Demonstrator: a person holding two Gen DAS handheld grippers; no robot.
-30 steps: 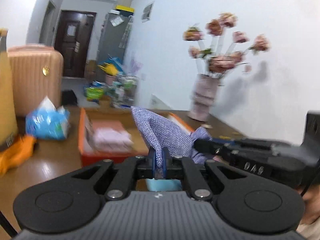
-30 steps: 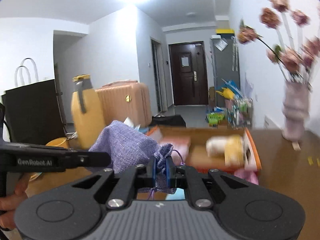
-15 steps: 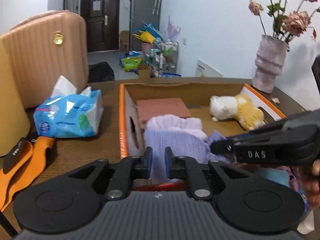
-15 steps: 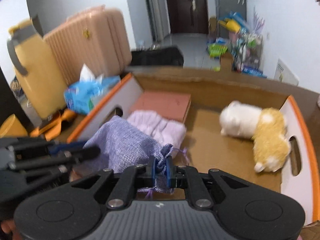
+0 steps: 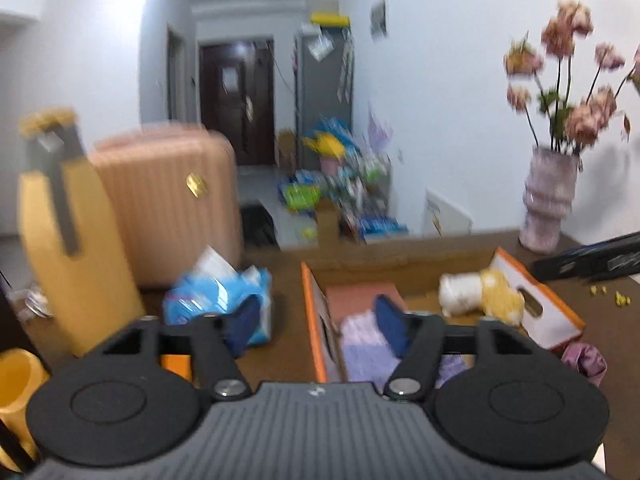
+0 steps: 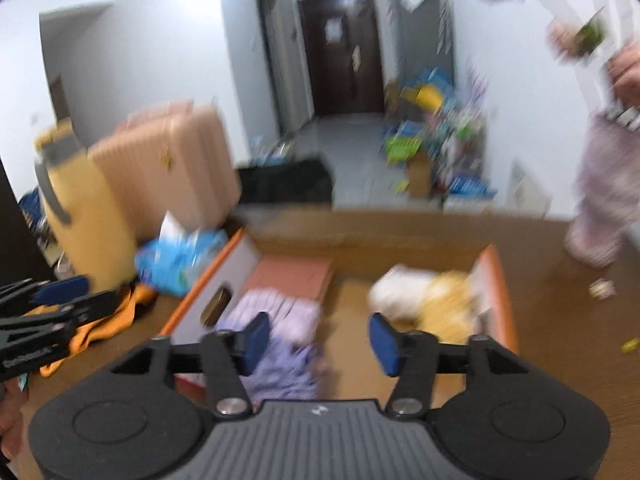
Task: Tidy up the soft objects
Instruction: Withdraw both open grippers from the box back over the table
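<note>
Purple drawstring pouch [image 6: 280, 364] lies in the near left corner of the cardboard box [image 6: 496, 280], on the box floor, just in front of a folded lilac cloth [image 6: 280, 312] and a pink block [image 6: 294, 276]. Right gripper [image 6: 316, 338] fingers spread wide, just been opening, nothing pinched; the pouch sits below and beyond the left finger [image 6: 254, 336], apart from both pads. Left gripper [image 5: 318, 324] fingers also spread, just been opening, empty; its right finger [image 5: 390, 322] hangs over the pouch [image 5: 368, 356], its left finger over the bare tabletop [image 5: 286, 336] by the blue tissue pack [image 5: 212, 296]. White-and-yellow plush toy [image 6: 424, 296] lies at the box's far right side. Frames blurred.
</note>
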